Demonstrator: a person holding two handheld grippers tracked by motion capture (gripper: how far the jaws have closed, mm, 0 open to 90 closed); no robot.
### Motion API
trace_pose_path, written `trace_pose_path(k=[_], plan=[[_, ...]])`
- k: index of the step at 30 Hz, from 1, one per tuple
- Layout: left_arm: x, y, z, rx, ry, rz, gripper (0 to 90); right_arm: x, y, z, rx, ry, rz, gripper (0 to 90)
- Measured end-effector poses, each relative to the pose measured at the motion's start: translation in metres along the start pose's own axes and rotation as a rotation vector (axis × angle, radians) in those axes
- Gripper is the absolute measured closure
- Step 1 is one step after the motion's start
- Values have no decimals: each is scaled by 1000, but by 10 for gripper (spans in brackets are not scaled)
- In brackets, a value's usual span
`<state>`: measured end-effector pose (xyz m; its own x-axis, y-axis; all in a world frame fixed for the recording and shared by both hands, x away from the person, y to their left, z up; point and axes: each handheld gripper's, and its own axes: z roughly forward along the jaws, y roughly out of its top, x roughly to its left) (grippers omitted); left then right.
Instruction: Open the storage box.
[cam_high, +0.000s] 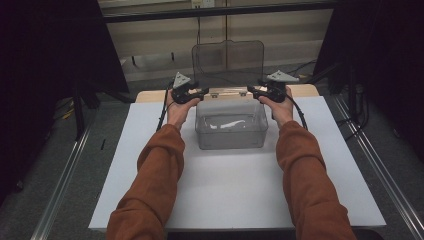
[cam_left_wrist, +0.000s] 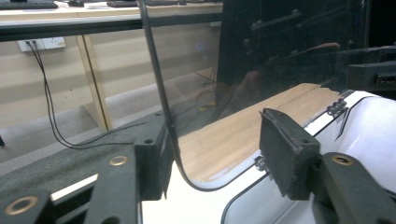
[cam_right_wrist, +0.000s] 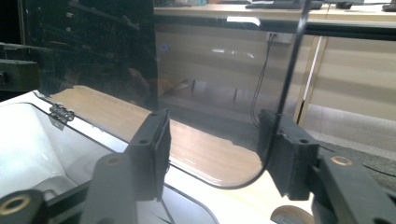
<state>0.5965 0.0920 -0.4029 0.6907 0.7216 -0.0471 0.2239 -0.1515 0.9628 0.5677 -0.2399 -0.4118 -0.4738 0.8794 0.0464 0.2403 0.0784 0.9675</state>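
- One clear box (cam_high: 231, 131) sits on the white board (cam_high: 150, 165) at the far middle of the table; its one hinged lid (cam_high: 228, 62) stands upright at the back edge.
- Left gripper (cam_high: 196, 93): jaws parted, astride the lid's lower left corner. In the left gripper view one pad (cam_left_wrist: 156, 161) lies at the lid edge (cam_left_wrist: 164, 116); the other (cam_left_wrist: 285, 154) stands apart. Released, not clamped.
- Right gripper (cam_high: 256, 91): jaws parted, astride the lower right corner. In the right gripper view the edge (cam_right_wrist: 285, 93) runs against one pad (cam_right_wrist: 285, 156); the other (cam_right_wrist: 154, 154) is clear. Released.
- Handling, judged: lid is thin rigid plastic, light, smooth and slippery, liable to flex or swing on its hinges (cam_right_wrist: 60, 113).
- Best hold, judged: both side edges, low near the hinges, evenly.
- Count: one box, one lid, two grippers, two hands.
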Motion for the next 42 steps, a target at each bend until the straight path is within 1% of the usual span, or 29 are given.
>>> trace_pose_path(k=[1, 2, 3, 4, 6, 7, 9, 10, 12, 15, 16, 17, 20, 22, 23, 26, 27, 28, 29, 31, 32, 33, 36, 37, 42], plan=[[0, 0, 0, 3, 0, -2, 418, 1, 1, 1, -1, 4, 4, 404], [-1, 1, 1, 10, -13, 0, 380, 2, 2, 2, 6, 11, 9, 364], [-1, 1, 1, 11, -17, 0, 359, 3, 2, 3, 10, 13, 11, 345], [-1, 1, 1, 11, -17, 0, 350, 3, 2, 3, 10, 13, 11, 345], [0, 2, 1, 19, -21, 14, 340, 4, 2, 4, 14, 11, 6, 327], [-1, 2, 2, 17, -31, 2, 331, 3, 2, 4, 14, 15, 5, 326], [0, 3, 1, 33, -36, 17, 318, 3, 3, 4, 16, 20, 11, 318], [-1, 4, 2, 32, -40, 1, 302, 3, 3, 5, 18, 19, 8, 318], [-2, 5, 3, 40, -39, 6, 274, 3, 3, 5, 22, 20, 14, 307], [-2, 5, 3, 45, -46, 9, 264, 5, 4, 7, 26, 21, 19, 276], [-2, 5, 2, 45, -43, 6, 264, 5, 4, 7, 26, 21, 19, 276], [-2, 6, 2, 48, -49, 13, 262, 5, 4, 7, 26, 21, 18, 276], [-4, 6, 4, 53, -43, 7, 237, 4, 4, 7, 27, 23, 16, 272], [-4, 6, 5, 56, -46, 14, 223, 5, 4, 8, 29, 26, 19, 242], [-3, 6, 4, 58, -37, 26, 219, 6, 4, 8, 33, 23, 20, 233], [-5, 6, 5, 56, -42, 7, 211, 7, 5, 11, 41, 23, 20, 187], [-5, 6, 5, 57, -42, 9, 209, 8, 6, 12, 44, 20, 17, 175], [-4, 6, 5, 59, -36, 27, 208, 9, 7, 13, 49, 21, 15, 166], [-5, 6, 6, 58, -42, 21, 200, 9, 8, 13, 52, 21, 16, 164], [-5, 6, 6, 67, -33, 28, 189, 9, 9, 14, 54, 21, 19, 164], [-6, 6, 7, 64, -29, 20, 189, 9, 10, 15, 65, 17, 9, 163], [-6, 6, 8, 61, -26, 19, 189, 9, 10, 15, 65, 17, 9, 163], [-5, 5, 8, 67, -21, 25, 211, 7, 9, 15, 70, 15, 25, 180], [-5, 5, 8, 67, -21, 20, 211, 7, 9, 15, 70, 15, 25, 180], [-4, 5, 10, 76, -21, 25, 194, 8, 9, 17, 75, 17, 22, 154]])
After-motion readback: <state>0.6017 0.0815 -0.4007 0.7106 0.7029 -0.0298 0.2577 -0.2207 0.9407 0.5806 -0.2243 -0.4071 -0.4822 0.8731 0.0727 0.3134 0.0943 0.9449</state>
